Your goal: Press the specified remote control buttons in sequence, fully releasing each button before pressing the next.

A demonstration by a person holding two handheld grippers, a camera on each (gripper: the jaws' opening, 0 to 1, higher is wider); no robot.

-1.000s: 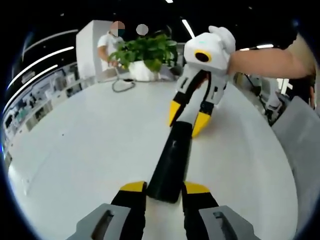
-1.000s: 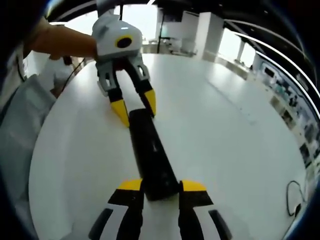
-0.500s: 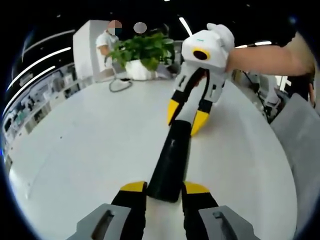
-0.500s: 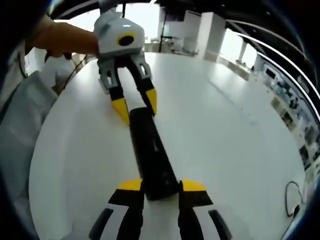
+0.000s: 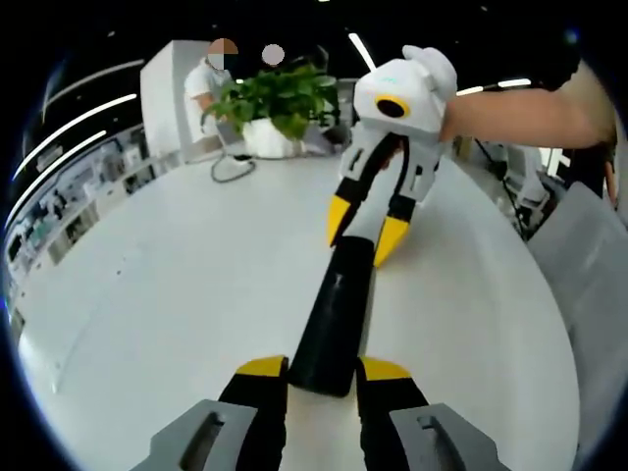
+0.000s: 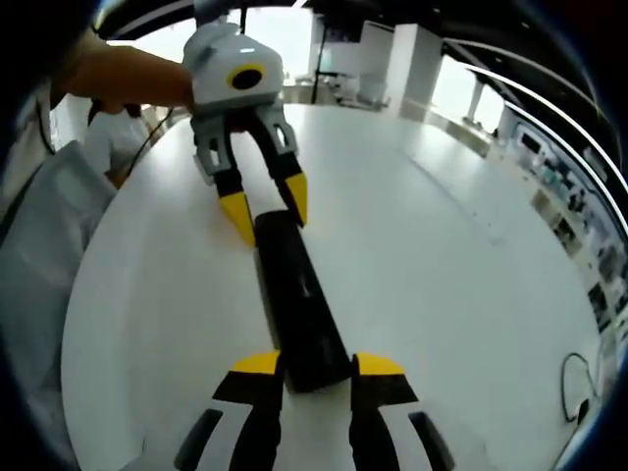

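Here the black remote control (image 5: 336, 319) lies flat on the white table (image 5: 177, 294), stretched lengthwise between the two grippers. The left gripper (image 5: 324, 369) has its yellow-tipped fingers (image 5: 261, 367) closed narrowly on one end of the remote. The right gripper (image 6: 316, 364) clasps the opposite end in the same narrow hold, its fingers (image 6: 257, 364) touching the remote's sides. A potted green plant (image 5: 276, 106) and a looped cable (image 5: 229, 169) sit at the table's far edge, with a person (image 5: 207, 86) standing behind them.

No readable text or labels.
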